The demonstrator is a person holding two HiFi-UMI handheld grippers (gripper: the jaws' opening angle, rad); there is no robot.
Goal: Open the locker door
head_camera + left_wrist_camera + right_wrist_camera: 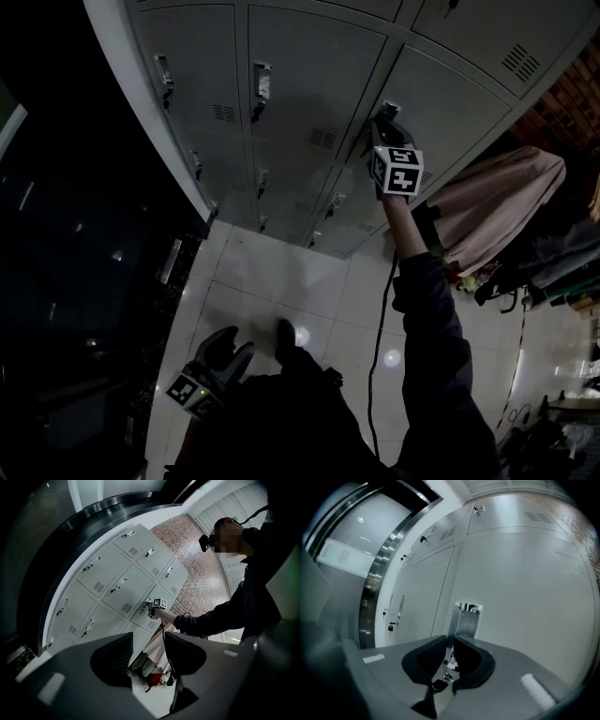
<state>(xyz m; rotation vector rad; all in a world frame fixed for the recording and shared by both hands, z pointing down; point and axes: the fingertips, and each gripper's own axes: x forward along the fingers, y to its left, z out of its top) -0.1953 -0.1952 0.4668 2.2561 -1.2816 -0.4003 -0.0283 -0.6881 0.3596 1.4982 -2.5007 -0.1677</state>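
The right gripper view shows the right gripper (451, 641) with fingers clamped on the handle (465, 619) of the closed locker door (525, 597) (the head view hides this grip). The left gripper (147, 639) hangs low, fingers apart and empty.

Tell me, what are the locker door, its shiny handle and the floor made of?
The locker door is probably painted sheet metal: matte pale grey, thin and flat, with punched vent slots. The handle looks like bare polished metal, perhaps chrome or steel, since it mirrors the light. The floor is likely glazed tile: glossy white squares with grout lines and lamp reflections.
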